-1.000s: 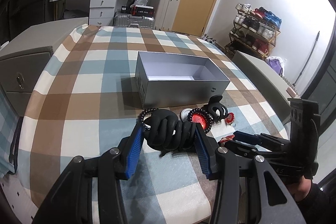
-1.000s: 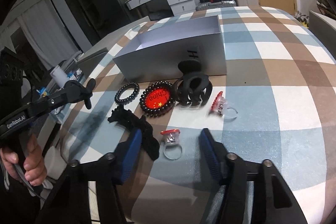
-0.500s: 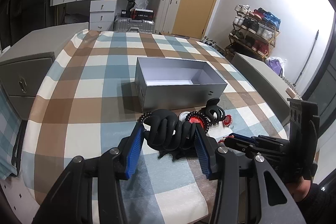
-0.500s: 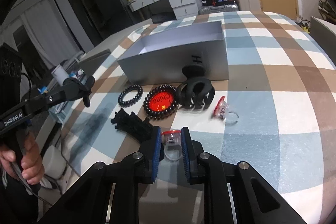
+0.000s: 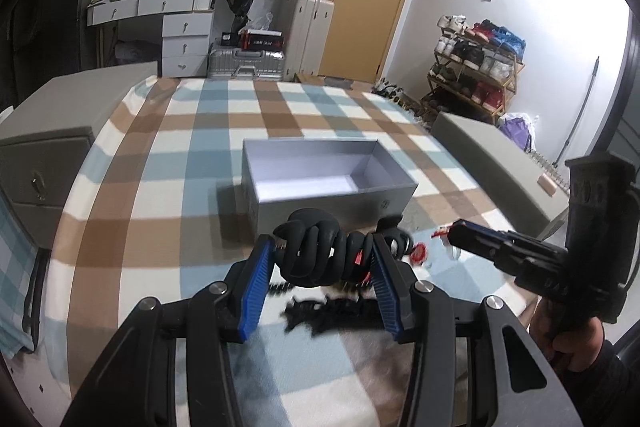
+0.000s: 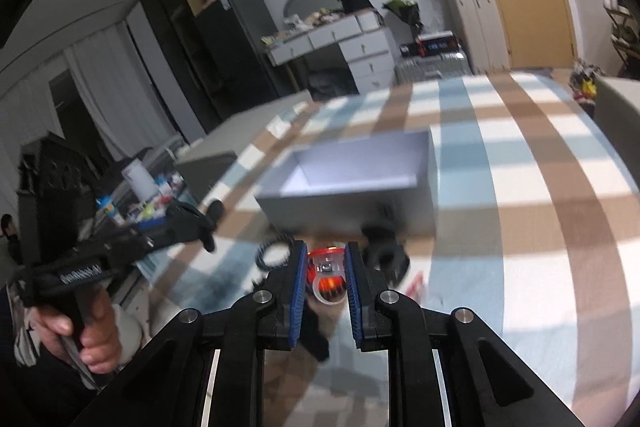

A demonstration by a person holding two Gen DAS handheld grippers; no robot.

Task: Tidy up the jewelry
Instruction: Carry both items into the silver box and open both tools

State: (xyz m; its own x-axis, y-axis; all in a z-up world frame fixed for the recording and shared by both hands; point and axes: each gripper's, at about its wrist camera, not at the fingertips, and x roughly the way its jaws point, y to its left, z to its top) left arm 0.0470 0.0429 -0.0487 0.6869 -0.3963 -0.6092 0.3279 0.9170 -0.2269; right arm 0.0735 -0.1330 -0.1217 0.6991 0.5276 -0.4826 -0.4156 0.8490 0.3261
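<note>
On the left wrist view we list: the left gripper [image 5: 323, 255], blue pads pinching a black twisted hair clip [image 5: 318, 255] held off the checked tablecloth [image 5: 160, 195]; beyond it, an open grey box [image 5: 280, 209], white inside, with nothing visible in it; under the gripper, a black comb-like clip [image 5: 332, 309] lying blurred on the cloth; near the box's front wall, a black claw clip [image 5: 396, 237] and small red pieces [image 5: 420, 251] too blurred to name; to the right, the right gripper [image 5: 464, 233] seen side-on, carried in a hand [image 5: 572, 337]. On the right wrist view we list: the right gripper [image 6: 326, 273], pads pressed on a clear ring with a red top [image 6: 327, 269], raised above the cloth [image 6: 520, 227]; ahead, the grey box [image 6: 344, 207]; just before its front wall, a black bead bracelet [image 6: 274, 254] to the left and the claw clip [image 6: 384, 257] to the right, both on the cloth; at far left, the left gripper [image 6: 196, 223] with its load largely out of sight, held in a hand [image 6: 88, 331]. Much of this view is motion-blurred.
</note>
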